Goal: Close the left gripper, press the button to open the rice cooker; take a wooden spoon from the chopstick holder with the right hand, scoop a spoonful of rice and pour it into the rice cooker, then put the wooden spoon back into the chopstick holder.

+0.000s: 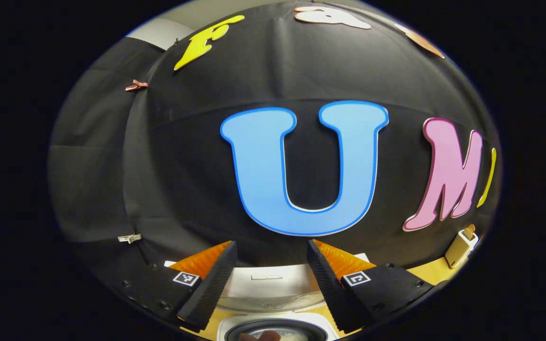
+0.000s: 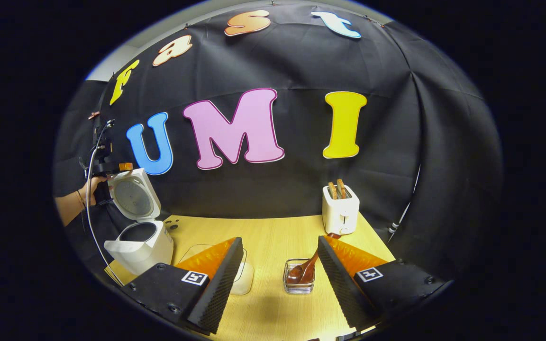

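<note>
Rice cooker [image 2: 140,244]: at the table's left edge, lid [image 2: 133,195] already swung up, so the button press looks done
Left gripper [image 1: 272,265]: fingers spread, gripping nothing, held above the open pot [image 1: 275,330], likely clear of the lid
Right gripper [image 2: 277,265]: fingers apart and empty, aimed at the chopstick holder [image 2: 299,279]
Wooden spoon [image 2: 304,270]: in the holder, handle leaning up and right, not yet taken
Rice container [image 2: 242,279]: clear, just left of the holder
Toaster [image 2: 340,210]: behind, out of the way
</note>
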The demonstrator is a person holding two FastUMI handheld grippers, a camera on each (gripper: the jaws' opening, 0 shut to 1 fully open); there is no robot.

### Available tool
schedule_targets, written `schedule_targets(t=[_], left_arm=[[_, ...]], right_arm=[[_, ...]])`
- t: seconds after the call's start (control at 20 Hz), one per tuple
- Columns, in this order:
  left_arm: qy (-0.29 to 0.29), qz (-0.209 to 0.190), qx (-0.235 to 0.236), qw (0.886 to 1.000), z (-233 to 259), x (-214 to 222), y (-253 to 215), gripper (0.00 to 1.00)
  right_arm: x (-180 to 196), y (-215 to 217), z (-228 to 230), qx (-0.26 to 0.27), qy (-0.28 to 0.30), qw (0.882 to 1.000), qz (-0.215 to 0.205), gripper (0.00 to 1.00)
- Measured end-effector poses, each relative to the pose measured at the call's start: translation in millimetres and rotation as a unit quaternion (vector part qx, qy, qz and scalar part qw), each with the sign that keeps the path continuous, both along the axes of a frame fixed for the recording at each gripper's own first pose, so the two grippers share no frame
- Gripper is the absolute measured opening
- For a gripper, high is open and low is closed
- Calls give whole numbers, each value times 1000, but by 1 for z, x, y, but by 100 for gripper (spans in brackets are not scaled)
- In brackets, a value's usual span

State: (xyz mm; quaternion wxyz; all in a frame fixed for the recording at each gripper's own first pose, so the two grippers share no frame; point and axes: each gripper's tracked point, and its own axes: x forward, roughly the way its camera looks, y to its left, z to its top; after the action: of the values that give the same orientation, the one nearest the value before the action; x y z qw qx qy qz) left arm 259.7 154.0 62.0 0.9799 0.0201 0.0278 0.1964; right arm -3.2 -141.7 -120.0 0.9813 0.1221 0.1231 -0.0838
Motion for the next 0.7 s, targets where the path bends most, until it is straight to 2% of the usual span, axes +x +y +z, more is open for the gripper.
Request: schedule_targets(t=[0.1,0.35,0.7], left_arm=[[-1,1,-10,1000,0,-5,-2,98],[3,-7,-12,1000,-16,-39,-22,98],[25,-24,-46,998,-73,-113,-61,98]], right_arm=[[0,-1,0,1,0,1000,-2,97],[1,0,-2,6,2,1000,-1,97],[7,4,-12,16,11,1000,2,97]])
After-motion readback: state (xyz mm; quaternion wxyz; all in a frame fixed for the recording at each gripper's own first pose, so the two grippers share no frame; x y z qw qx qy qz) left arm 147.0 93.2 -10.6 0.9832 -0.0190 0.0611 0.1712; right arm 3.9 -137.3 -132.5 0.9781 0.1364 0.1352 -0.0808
